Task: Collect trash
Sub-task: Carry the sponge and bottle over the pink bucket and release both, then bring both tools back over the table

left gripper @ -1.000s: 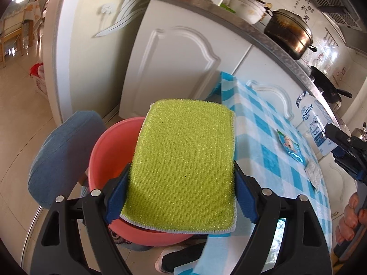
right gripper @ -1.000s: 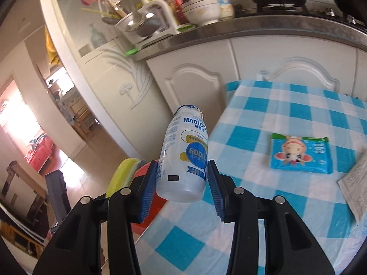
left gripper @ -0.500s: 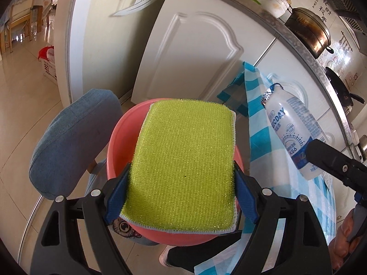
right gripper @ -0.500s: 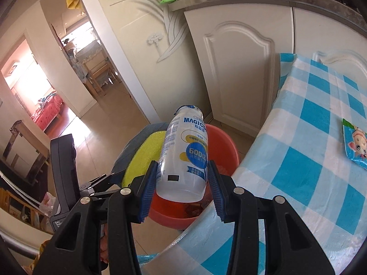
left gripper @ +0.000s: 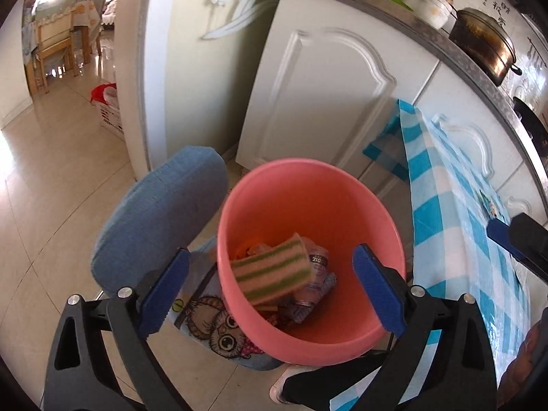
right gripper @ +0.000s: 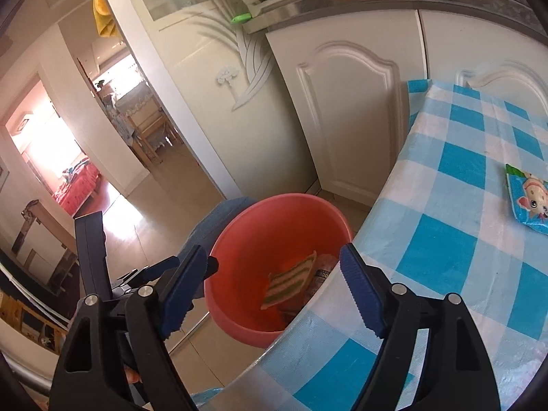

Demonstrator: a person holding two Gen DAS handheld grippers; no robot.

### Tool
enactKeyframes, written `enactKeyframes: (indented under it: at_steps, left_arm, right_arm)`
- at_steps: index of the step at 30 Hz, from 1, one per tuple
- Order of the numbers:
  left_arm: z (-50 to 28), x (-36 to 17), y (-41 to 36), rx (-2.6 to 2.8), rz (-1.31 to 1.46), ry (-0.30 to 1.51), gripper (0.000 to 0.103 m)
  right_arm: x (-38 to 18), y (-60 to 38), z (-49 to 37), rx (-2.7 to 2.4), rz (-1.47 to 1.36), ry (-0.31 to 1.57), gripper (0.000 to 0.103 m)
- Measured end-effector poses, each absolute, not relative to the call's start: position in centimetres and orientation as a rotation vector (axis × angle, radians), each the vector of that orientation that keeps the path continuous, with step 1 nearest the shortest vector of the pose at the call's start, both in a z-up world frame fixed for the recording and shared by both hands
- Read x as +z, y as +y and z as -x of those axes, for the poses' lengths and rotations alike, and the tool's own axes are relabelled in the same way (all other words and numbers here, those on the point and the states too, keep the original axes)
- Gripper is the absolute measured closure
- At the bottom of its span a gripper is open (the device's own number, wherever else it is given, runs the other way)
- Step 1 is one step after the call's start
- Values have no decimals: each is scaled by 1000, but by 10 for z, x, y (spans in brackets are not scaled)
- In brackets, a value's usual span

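A salmon-pink bin (left gripper: 308,205) stands on the floor beside the checked table; it also shows in the right wrist view (right gripper: 274,226). Inside it lie a green-striped sponge (left gripper: 274,272), seen too in the right wrist view (right gripper: 291,282), a plastic bottle (left gripper: 316,267) and other scraps. My left gripper (left gripper: 274,287) is open and empty above the bin. My right gripper (right gripper: 274,284) is open and empty, over the bin's edge by the table corner. A blue snack packet (right gripper: 529,202) lies on the table.
The blue-and-white checked tablecloth (right gripper: 462,239) covers the table at right. A blue padded chair back (left gripper: 161,212) stands left of the bin, with an owl-print cushion (left gripper: 219,332) below. White cabinets (left gripper: 325,96) stand behind. A pot (left gripper: 483,44) sits on the counter.
Both grippers opened. The green sponge left my left gripper and the bottle left my right gripper; both now lie in the bin.
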State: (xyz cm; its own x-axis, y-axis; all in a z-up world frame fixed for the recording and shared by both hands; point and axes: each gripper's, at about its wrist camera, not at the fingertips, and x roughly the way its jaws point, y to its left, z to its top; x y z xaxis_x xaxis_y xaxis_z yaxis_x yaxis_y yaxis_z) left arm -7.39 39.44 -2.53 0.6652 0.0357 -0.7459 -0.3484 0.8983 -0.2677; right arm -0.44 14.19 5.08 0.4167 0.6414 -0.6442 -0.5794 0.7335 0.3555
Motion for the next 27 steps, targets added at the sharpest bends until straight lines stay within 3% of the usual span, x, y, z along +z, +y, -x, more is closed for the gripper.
enactKeyframes:
  at_steps: [3, 15, 27]
  left_arm:
    - [79, -18, 397, 222, 425, 806, 7]
    - [86, -1, 378, 198, 411, 841, 6]
    - [92, 19, 337, 105, 426, 850, 5]
  right_arm:
    - [57, 125, 10, 765, -108, 802, 16]
    - [52, 61, 23, 713, -244, 760, 13]
    - [48, 3, 41, 713, -382, 623, 5]
